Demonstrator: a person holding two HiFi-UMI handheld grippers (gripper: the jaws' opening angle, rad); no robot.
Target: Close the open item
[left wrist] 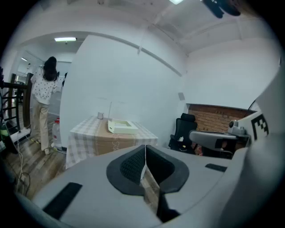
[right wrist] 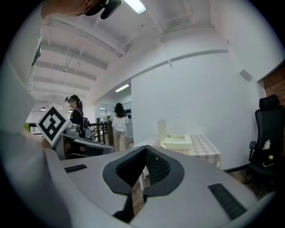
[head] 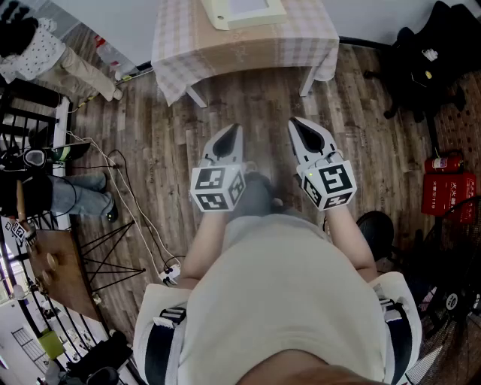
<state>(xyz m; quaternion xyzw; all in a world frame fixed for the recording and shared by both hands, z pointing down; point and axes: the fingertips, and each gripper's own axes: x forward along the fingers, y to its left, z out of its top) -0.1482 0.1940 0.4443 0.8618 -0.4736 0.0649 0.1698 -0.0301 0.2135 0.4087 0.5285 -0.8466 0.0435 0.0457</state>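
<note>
A cream box lies open on the table with the checked cloth at the far end of the wooden floor. In the right gripper view the box has its lid standing upright at its left side; the left gripper view shows the box on the table. Both grippers are held side by side in front of the person, well short of the table. My left gripper is shut and empty. Beside it, my right gripper has its jaws together with nothing between them.
A person stands at the far left near a black rack. Cables and a power strip lie on the floor to the left. A black office chair and red fire extinguishers are at the right.
</note>
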